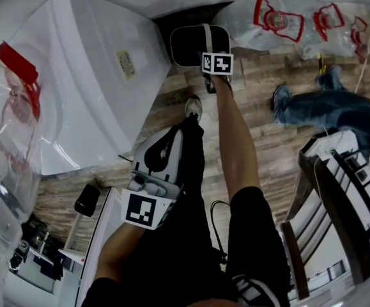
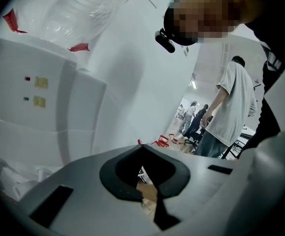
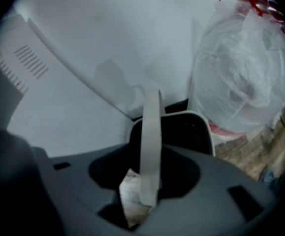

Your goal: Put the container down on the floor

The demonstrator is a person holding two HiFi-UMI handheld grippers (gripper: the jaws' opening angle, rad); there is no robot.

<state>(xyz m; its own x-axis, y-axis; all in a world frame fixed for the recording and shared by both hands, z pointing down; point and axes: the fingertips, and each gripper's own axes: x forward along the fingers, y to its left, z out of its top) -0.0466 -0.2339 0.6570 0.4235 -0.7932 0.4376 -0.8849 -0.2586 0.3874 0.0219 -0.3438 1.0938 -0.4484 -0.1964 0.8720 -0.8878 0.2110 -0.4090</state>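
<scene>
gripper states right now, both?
Left gripper: closed, empty.
Right gripper: open; pale grey strap handle of the black white-rimmed container runs between its jaws, ungripped.

Black, pale-rimmed container (image 1: 188, 47) stands upright on the wooden floor (image 1: 261, 133).

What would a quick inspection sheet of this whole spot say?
Surface: wood-plank floor, partly covered.
Job's things: black container appears to sit on the floor beside the white appliance; its pale handle stands upright.
Clutter: clear plastic bags with red print; small black object.
Grippers: right gripper jaws apart, the handle loose between them; left gripper looks shut, empty.
Cables: thin dark cable, low in the head view.
Surroundings: another person in jeans; slatted rack at the right.
</scene>
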